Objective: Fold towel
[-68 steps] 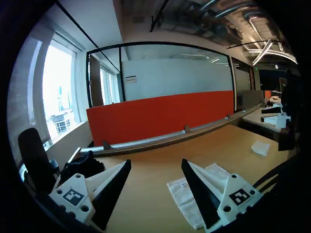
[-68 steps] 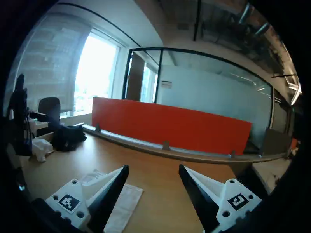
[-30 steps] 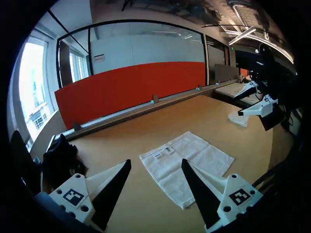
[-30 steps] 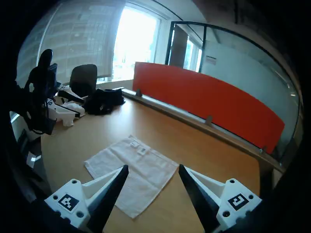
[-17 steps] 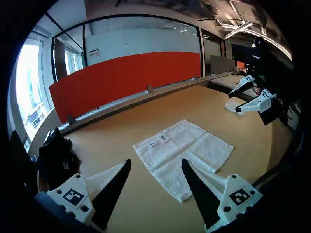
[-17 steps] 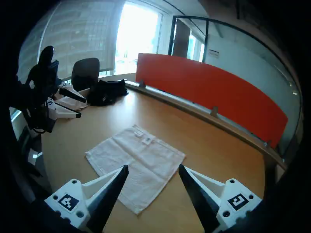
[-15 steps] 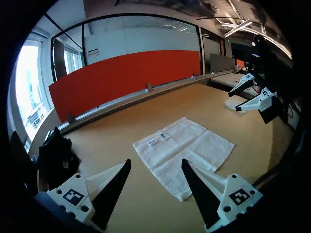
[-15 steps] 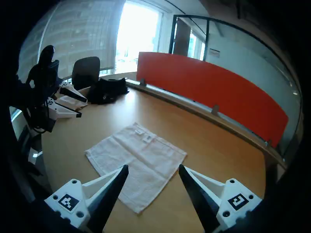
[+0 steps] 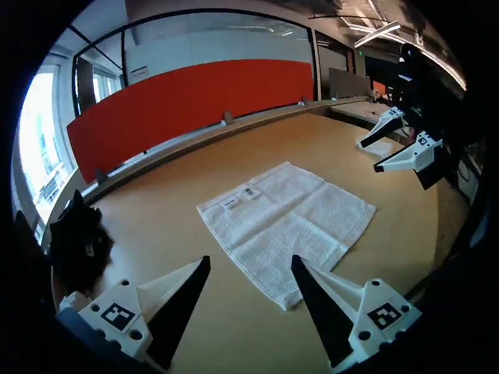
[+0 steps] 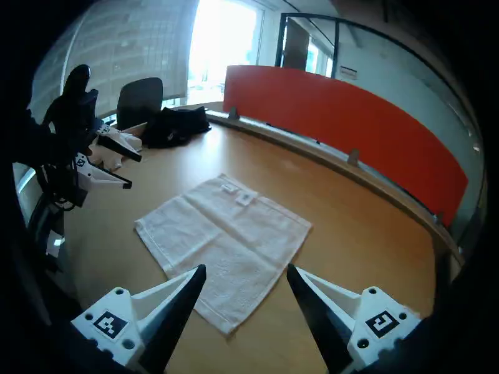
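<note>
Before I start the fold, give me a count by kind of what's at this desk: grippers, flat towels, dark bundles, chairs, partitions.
Grippers, both open: 2 (left gripper, right gripper)
White towel lying flat: 1
Black bundle: 1
Office chair: 1
Orange partition: 1
Total: 6

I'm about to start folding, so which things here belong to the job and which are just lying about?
For the job: towel, flat on the table; left gripper and right gripper, both open.

Lying about: black bundle, chair, orange divider.
</note>
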Demonstrator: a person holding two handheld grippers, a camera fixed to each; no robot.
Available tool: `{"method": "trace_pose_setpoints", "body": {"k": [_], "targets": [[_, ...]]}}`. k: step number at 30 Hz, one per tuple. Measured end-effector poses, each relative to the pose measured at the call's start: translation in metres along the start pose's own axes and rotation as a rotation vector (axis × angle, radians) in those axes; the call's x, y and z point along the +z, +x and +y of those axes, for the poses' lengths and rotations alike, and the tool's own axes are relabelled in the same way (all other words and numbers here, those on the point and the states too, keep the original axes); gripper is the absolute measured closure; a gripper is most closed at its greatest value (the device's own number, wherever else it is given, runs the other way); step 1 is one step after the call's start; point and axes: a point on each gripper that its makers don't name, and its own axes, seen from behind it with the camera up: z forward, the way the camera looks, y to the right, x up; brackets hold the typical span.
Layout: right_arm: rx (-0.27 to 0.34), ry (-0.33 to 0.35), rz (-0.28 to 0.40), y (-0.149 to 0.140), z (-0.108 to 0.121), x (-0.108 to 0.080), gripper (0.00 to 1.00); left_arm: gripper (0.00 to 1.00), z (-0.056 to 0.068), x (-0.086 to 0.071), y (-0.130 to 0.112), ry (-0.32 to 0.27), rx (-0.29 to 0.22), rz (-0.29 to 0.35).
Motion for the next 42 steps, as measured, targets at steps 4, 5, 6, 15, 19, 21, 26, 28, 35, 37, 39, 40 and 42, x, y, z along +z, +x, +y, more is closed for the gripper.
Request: {"method": "trace_pose_setpoints", "body": {"k": [4,5,6,15,19,21,26,28,35,37,39,40,42], "targets": [[0.003,0.008,-0.021,-0.015,-0.004,0.008,0.00,0.04,0.003,0.006,-0.014,-0.007,0.005,-0.024],[0.003,0.009,-0.026,-0.018,-0.005,0.010,0.00,0.04,0.004,0.008,-0.017,-0.009,0.006,-0.029],[0.004,0.011,-0.031,-0.022,-0.006,0.012,0.00,0.04,0.005,0.009,-0.020,-0.011,0.007,-0.035],[0.004,0.029,-0.084,-0.055,-0.015,0.025,0.00,0.04,0.016,0.021,-0.047,-0.041,0.024,-0.088],[0.005,0.038,-0.105,-0.068,-0.017,0.030,0.00,0.04,0.022,0.026,-0.059,-0.056,0.027,-0.116],[0.003,0.042,-0.115,-0.073,-0.019,0.031,0.00,0.04,0.024,0.029,-0.064,-0.061,0.026,-0.128],[-0.001,0.052,-0.138,-0.086,-0.021,0.036,0.00,0.04,0.028,0.034,-0.075,-0.073,0.026,-0.154],[0.002,0.057,-0.146,-0.091,-0.022,0.037,0.00,0.04,0.030,0.035,-0.079,-0.083,0.027,-0.164],[0.011,0.067,-0.174,-0.107,-0.023,0.040,0.00,0.04,0.039,0.040,-0.091,-0.114,0.038,-0.199],[0.010,0.068,-0.182,-0.112,-0.023,0.040,0.00,0.04,0.041,0.041,-0.094,-0.123,0.038,-0.210],[0.010,0.069,-0.188,-0.115,-0.023,0.040,0.00,0.04,0.043,0.042,-0.097,-0.131,0.035,-0.220],[0.009,0.069,-0.189,-0.116,-0.023,0.040,0.00,0.04,0.044,0.043,-0.099,-0.135,0.032,-0.226],[0.009,0.069,-0.191,-0.117,-0.023,0.039,0.00,0.04,0.045,0.044,-0.100,-0.140,0.026,-0.232]]}}
